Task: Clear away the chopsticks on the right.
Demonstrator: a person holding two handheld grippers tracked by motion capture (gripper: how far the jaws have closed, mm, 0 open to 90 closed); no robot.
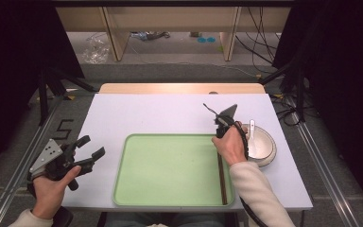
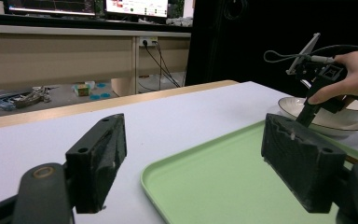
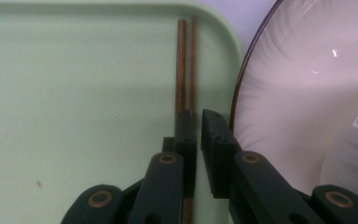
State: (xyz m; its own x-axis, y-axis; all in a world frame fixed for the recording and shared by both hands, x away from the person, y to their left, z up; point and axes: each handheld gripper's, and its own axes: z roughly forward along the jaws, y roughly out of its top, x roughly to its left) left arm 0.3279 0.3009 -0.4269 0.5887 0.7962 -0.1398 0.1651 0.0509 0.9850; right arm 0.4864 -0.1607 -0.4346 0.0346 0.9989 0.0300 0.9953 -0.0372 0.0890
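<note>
Side by side, two slim brown chopsticks [image 3: 185, 65] along tray [image 3: 74, 93] edge.

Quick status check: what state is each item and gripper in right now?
Chopsticks: lying together in the tray along its right wall.
Tray: flat on the table, otherwise bare.
Bowl: upright beside the tray, on the table.
Spoon: resting in the bowl.
Right gripper: jaws nearly closed, over the chopsticks.
Left gripper: open, holding nothing, left of the tray.

right gripper [image 1: 219, 134] over chopsticks [image 1: 222, 177] at tray [image 1: 170, 168] right edge; left gripper [image 1: 89, 152] off tray.
</note>
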